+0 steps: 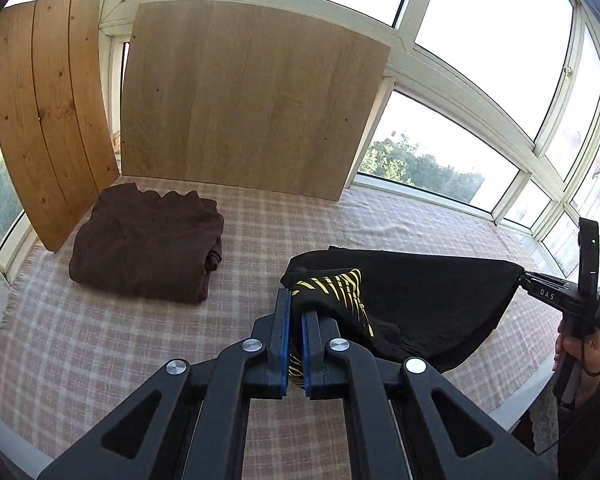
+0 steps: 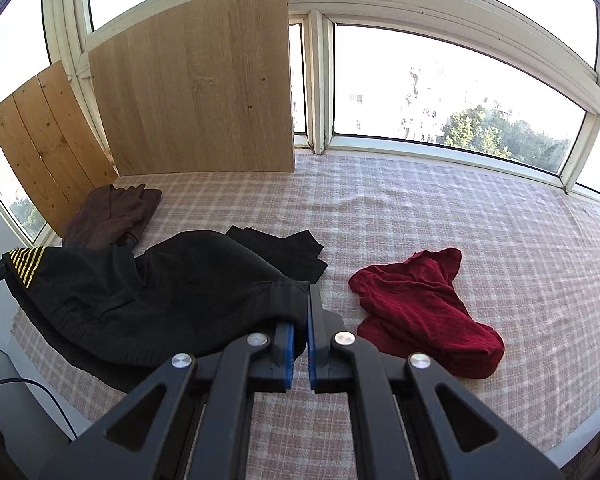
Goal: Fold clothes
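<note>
Both sets of fingers (image 1: 296, 312) (image 2: 306, 308) clench your black garment with yellow stripes (image 1: 420, 300); its sagging middle may drag the crumpled dark-red garment (image 2: 424, 304).

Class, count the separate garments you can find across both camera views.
3: a folded brown garment at the back left by the boards; a black garment with yellow stripes held between both grippers; a crumpled red garment lying at the right. More may be hidden.

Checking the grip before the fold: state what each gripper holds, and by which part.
Both hold the black garment: the left gripper pinches the yellow-striped edge, the right gripper the opposite plain edge.
</note>
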Demonstrator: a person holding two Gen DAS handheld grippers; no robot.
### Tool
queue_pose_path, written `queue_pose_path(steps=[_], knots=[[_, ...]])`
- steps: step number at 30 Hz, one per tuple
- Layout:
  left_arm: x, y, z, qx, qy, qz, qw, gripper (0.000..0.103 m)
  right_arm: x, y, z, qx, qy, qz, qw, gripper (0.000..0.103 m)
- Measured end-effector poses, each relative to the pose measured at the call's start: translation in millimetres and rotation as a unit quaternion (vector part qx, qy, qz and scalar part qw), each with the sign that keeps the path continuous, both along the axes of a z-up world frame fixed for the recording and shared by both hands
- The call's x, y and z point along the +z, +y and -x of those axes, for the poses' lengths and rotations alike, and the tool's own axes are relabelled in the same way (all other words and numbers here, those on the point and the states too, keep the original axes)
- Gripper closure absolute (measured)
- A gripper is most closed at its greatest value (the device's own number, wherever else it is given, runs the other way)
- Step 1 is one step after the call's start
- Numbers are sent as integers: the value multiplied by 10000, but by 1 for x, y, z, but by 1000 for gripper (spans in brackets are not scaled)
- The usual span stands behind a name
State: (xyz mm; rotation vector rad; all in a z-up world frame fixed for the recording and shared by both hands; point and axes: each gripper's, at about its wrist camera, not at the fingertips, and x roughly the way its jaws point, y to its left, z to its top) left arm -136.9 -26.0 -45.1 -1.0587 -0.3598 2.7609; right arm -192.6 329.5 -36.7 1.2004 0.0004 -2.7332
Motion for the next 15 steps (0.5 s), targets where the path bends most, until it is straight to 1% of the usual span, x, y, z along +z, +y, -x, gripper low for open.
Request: queue_pose_path(steps=[3,5,6,8,11,13,15], knots=[[23,-11,-6,-86,267,-62,9996,99,23,-3,-17,-75,284,23,9996,98],[43,-17,-10,-184,470,-94,9987,99,50,-5,-27,-79,506,128,9986,99],[59,-19,-12,-266,619,-69,9977,99,67,-8,-33,-77,645,110,9978,99],[94,-22,-16,-383,956,32,9947,99,106,-17,-47,-93,1052,-85,9944,99],[151,-31,-27,-544,1499,73,9872,99,163,-27,-67,-147,1595,-254,9868,99],[181,-39,-34,-619,1775,50,9822,99,193,-33,-80,-211,1917,-338,9806,98],[203,-43,-39,-630,1998,249,9775,99,214,-39,-88,-262,2102,-431,9764,98]])
